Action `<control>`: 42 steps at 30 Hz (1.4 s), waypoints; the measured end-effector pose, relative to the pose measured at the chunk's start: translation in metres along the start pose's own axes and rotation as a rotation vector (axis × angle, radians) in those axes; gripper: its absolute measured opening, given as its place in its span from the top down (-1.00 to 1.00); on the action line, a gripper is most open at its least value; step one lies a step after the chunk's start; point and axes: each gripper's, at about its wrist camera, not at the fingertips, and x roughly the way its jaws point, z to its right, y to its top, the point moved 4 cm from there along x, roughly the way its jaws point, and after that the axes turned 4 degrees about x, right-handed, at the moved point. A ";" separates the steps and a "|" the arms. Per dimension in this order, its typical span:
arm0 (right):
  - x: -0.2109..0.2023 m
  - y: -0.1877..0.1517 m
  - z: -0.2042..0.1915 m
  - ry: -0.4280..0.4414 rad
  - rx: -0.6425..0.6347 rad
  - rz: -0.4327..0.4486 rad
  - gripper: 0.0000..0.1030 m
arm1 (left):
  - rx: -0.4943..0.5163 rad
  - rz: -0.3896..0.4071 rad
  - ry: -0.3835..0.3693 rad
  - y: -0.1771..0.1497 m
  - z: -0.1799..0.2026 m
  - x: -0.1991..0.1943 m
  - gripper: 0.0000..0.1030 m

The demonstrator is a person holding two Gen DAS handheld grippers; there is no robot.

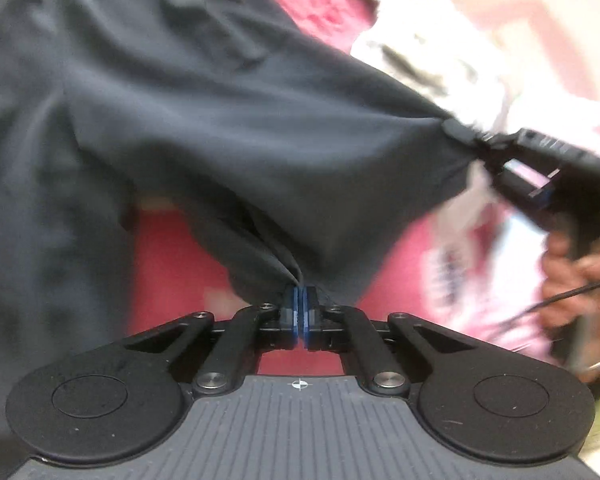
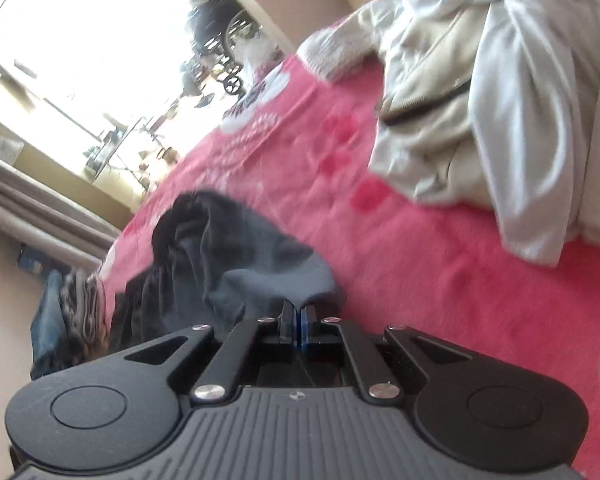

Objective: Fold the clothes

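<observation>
While both grippers pinch the same dark garment [image 1: 228, 128], it hangs stretched between them above a pink bedspread [image 2: 440, 272]. From the left wrist view, the left gripper [image 1: 300, 304] has its blue-padded fingers [image 1: 290, 300] pressed together on a bunched fold of the cloth, which fans upward and outward from the pinch and fills most of that view. At the right of the same view the right gripper [image 1: 458, 130] clamps another corner of the garment, the cloth pulled taut toward it; a hand [image 1: 568, 280] grips its handle, with a thin black cable [image 1: 556, 300] trailing beside it.

From the right wrist view, the right gripper [image 2: 298, 320] has its fingers closed on a gathered edge of the garment [image 2: 228, 248], which slumps in folds to the left of the pinch, its far part seeming to rest on the bedspread. Farther right on the bed lies a heap of pale clothes [image 2: 480, 100], well apart from the dark one, cream and light grey pieces tangled together with a dark zip line across one. At the left edge, beside the bed, a blue and striped bundle [image 2: 68, 312] sits low. A bright window [image 2: 92, 48] fills the upper left, with blurred shapes in front of it that are too washed out to name
</observation>
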 end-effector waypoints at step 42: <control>0.055 -0.191 -0.037 -0.363 -0.602 -0.160 0.47 | 0.011 0.114 0.329 -0.015 -0.087 -0.053 0.45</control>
